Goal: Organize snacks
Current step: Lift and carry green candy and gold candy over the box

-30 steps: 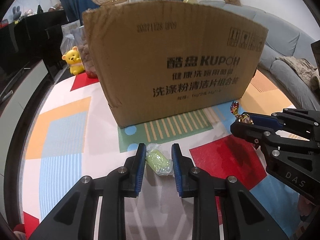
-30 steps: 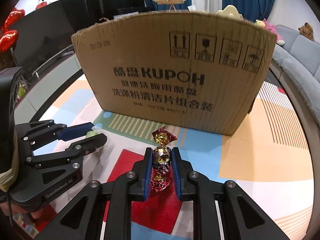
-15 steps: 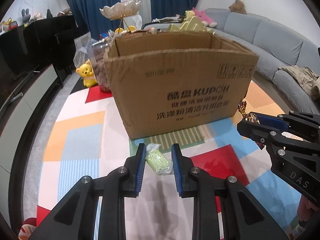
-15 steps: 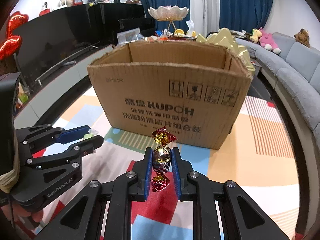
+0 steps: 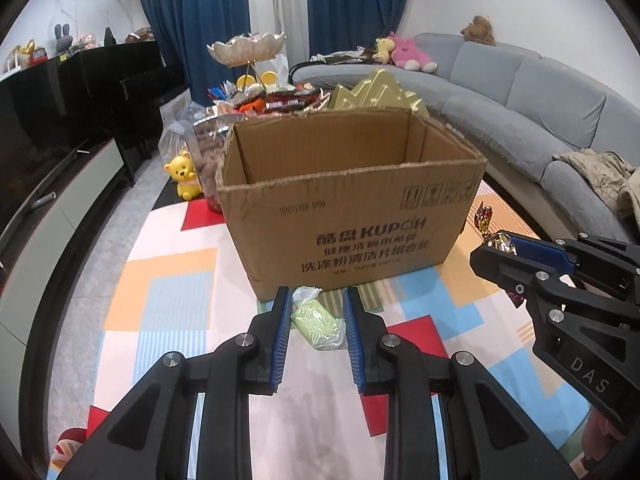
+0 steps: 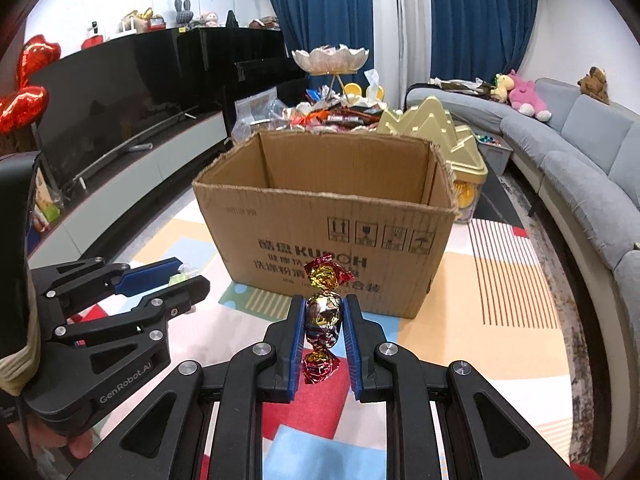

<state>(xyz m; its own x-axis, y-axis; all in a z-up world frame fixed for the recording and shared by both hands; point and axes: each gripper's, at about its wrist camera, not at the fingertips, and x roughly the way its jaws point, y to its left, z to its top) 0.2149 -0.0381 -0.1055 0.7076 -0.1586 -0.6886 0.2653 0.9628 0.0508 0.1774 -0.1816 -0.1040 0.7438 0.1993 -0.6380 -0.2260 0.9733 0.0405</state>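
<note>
Left wrist view: the left gripper (image 5: 314, 312) is clamped on a pale green sweet in a clear wrapper (image 5: 319, 322), its blue pads pressing both sides, held above the patterned cloth (image 5: 168, 312) just in front of the open cardboard box (image 5: 360, 248). To the right, the right gripper (image 5: 490, 252) reaches in beside it. Right wrist view: the right gripper (image 6: 323, 316) is closed on a red-and-gold foil-wrapped candy (image 6: 322, 314), twisted ends sticking out above and below the pads, also in front of the cardboard box (image 6: 320, 220), whose inside shows bare walls. Behind the box sit a pile of snack packets (image 6: 336, 114), a gold mountain-shaped container (image 6: 436, 132) and a grey sofa (image 6: 580, 144).
</note>
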